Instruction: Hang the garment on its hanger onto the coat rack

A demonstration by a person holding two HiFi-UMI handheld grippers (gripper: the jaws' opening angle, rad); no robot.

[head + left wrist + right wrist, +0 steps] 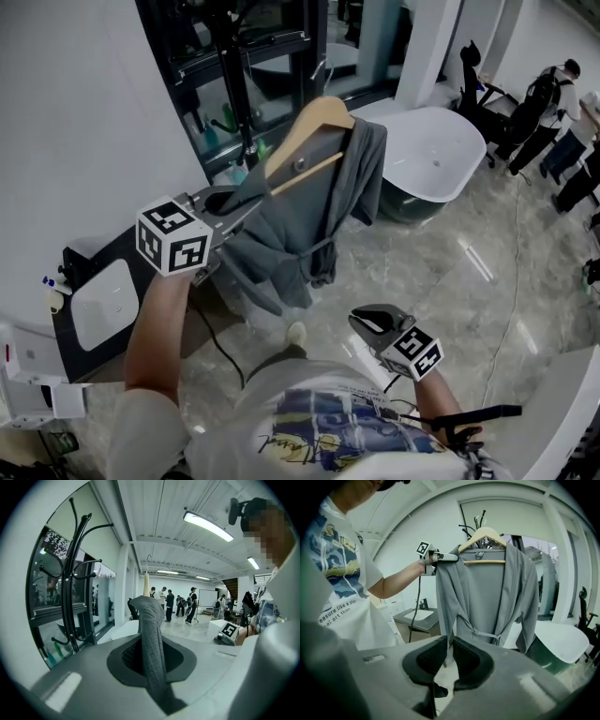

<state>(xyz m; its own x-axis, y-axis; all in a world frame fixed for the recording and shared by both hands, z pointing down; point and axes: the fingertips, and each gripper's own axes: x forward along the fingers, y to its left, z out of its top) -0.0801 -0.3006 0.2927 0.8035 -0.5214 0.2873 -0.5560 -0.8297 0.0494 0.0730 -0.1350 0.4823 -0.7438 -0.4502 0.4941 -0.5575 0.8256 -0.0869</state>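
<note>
Head view is showing a dark counter with a white washbasin [101, 302] lying at the far left, down by the floor. Next to it, the person's bare left arm is reaching up and holding the left gripper [242, 202], whose jaws are clamping a fold of the grey garment [281, 234] at its shoulder; the left gripper view is showing that fold running straight up between the pads. Behind the gripper, the black coat rack [236, 84] is standing against the dark window frame. Just right of the rack, the garment is draping on the wooden hanger [319, 117], raised in the air and tilting, its belt tied across the front. In the left gripper view the hanger's metal hook is standing beside the rack's curved arms and not touching them. Further right and lower, close to the person's printed shirt, the right gripper [367, 319] is hovering well apart from the garment, its jaws sitting together at the tips and gripping nothing. At the far right, a white bathtub [436, 150] is resting on the marble floor.
</note>
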